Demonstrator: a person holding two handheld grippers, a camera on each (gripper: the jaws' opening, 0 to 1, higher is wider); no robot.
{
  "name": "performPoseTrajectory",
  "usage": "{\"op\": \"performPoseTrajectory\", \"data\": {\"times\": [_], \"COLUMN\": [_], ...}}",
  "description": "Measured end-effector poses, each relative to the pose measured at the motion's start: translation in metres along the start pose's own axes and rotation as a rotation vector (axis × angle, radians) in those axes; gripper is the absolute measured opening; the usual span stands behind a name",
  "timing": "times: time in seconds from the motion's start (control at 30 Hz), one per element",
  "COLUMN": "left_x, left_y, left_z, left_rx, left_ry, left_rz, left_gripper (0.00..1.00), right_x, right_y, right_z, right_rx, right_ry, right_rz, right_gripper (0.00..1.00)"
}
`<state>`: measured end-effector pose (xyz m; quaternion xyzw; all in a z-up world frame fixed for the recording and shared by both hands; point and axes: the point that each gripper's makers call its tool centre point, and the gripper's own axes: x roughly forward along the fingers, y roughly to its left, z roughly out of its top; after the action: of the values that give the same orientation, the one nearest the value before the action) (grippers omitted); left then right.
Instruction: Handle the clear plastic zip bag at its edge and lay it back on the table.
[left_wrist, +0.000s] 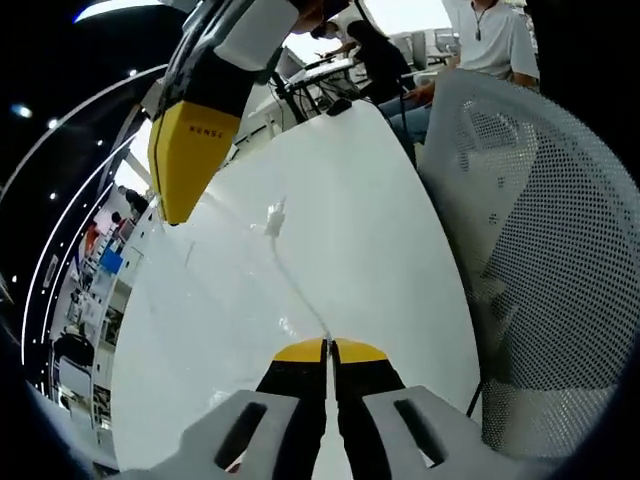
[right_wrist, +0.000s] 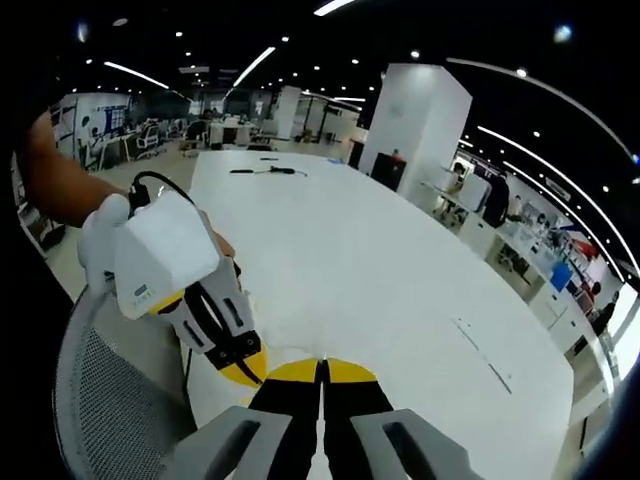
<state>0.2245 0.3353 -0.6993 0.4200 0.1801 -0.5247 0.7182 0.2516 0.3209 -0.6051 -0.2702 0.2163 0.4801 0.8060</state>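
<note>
White table (left_wrist: 380, 250), clear zip bag (left_wrist: 240, 290) edge clamped in both closed hand-held grippers, left (left_wrist: 328, 352), right (right_wrist: 322, 368).

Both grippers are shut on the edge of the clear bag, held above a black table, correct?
Not quite: the table is white, as the left gripper view shows. The rest stands: the left gripper and right gripper are shut on the edge of the clear bag.

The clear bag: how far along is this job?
Done: the left claw is shut on the edge of the clear bag. In hand: the bag seems held up over the white table. Left: laying it flat and letting go.
</note>
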Motion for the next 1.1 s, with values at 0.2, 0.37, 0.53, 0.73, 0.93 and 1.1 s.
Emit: {"op": "performPoseTrajectory", "data": {"times": [0.2,0.37,0.53,0.73,0.93,1.1], "left_x": [0.005,0.01,0.015,0.019,0.023,0.024], "left_y": [-0.001,-0.008,-0.013,-0.019,-0.023,-0.023], "left_z": [-0.013,-0.018,-0.021,-0.021,-0.024,-0.024], "left_rx": [-0.03,-0.059,-0.089,-0.094,-0.107,-0.12], "left_ry": [0.011,0.021,0.03,0.046,0.056,0.059], "left_rz": [-0.008,-0.031,-0.053,-0.076,-0.09,-0.093], "left_gripper": [0.0,0.0,0.0,0.0,0.0,0.0], "right_x": [0.013,0.021,0.028,0.035,0.036,0.028], "right_y": [-0.002,0.003,0.004,0.003,0.003,0.003], "right_z": [-0.011,-0.021,-0.031,-0.043,-0.047,-0.049], "right_rx": [0.028,0.039,0.059,0.068,0.08,0.097], "right_ry": [0.007,0.024,0.043,0.066,0.077,0.079], "right_rz": [-0.002,-0.001,-0.009,-0.032,-0.048,-0.055], "right_gripper": [0.0,0.0,0.0,0.0,0.03,0.08]}}
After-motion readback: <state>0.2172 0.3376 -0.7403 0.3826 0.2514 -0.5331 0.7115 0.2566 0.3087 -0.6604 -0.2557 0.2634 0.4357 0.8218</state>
